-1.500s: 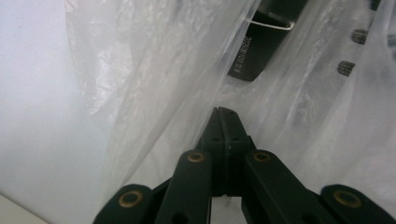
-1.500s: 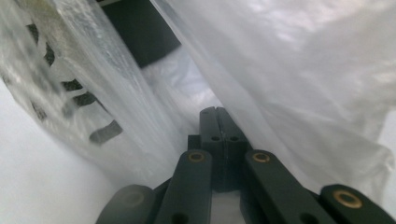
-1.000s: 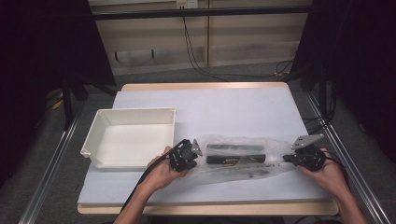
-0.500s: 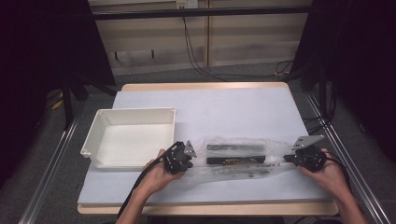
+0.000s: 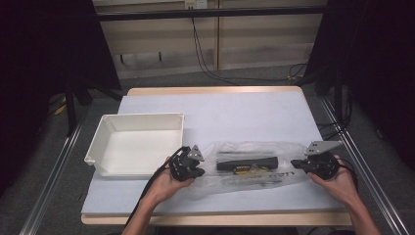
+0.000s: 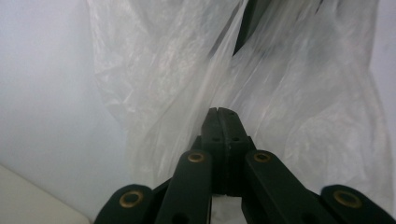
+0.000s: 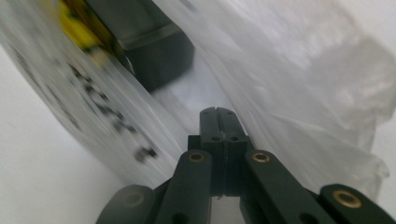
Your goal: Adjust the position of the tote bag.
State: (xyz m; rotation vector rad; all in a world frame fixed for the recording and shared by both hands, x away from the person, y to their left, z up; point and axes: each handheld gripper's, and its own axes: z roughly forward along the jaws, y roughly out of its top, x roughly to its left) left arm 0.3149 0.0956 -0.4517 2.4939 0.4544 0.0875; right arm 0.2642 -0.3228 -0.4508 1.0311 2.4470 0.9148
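Item: clear plastic bag [image 5: 254, 166] with a dark bar-shaped object [image 5: 247, 161] inside, flat on the white table [image 5: 235, 112], right of the white tray [image 5: 137, 142].
My left gripper [image 5: 195, 171]: pinched on the bag's left end, shifted slightly since a second ago.
My right gripper [image 5: 295, 163]: pinched on the right end.
Reading: bag held taut between them, ready to lift.

Thin glossy crinkled plastic bag [image 5: 254, 166]; matt white plastic tray [image 5: 134, 144].

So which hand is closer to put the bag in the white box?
Probably the left. The left tongs pinch the plastic bag right beside the white bin; the right tongs hold its far end, away from the bin.
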